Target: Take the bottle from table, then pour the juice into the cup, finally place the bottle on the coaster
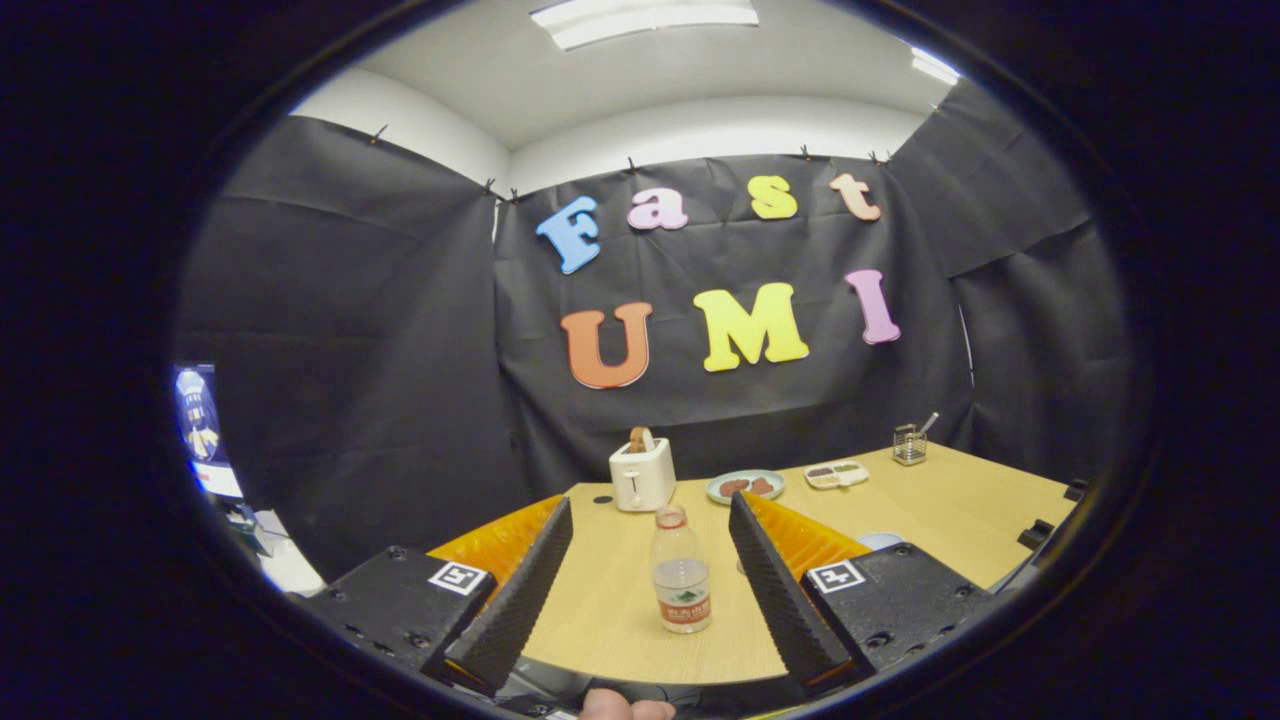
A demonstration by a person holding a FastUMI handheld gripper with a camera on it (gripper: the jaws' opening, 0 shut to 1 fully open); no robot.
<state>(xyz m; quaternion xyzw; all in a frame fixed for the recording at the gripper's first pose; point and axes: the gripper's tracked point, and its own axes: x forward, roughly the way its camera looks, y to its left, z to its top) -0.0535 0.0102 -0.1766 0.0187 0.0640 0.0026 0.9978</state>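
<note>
A clear plastic bottle (pixel 680 570) with a pale red cap and a red-and-white label stands upright on the wooden desk (pixel 960 510), in the lower middle of the frame. It sits between the two black ribbed fingers (pixel 515 600) of the gripper (pixel 650 520), closer to the right finger, and touches neither. The gripper is spread wide and holds nothing.

Beyond the bottle, toward the middle of the frame, a white toaster (pixel 642 475) with a slice of bread sticking out of its top stands near the desk's far edge. Just right of it lies a pale round plate (pixel 745 486) carrying brown food, then a small white tray (pixel 836 474) with dark pieces in it. Farther right, a wire holder (pixel 909 444) with a utensil handle leaning out stands near the far corner. A fingertip (pixel 625 708) shows at the bottom centre of the frame.
</note>
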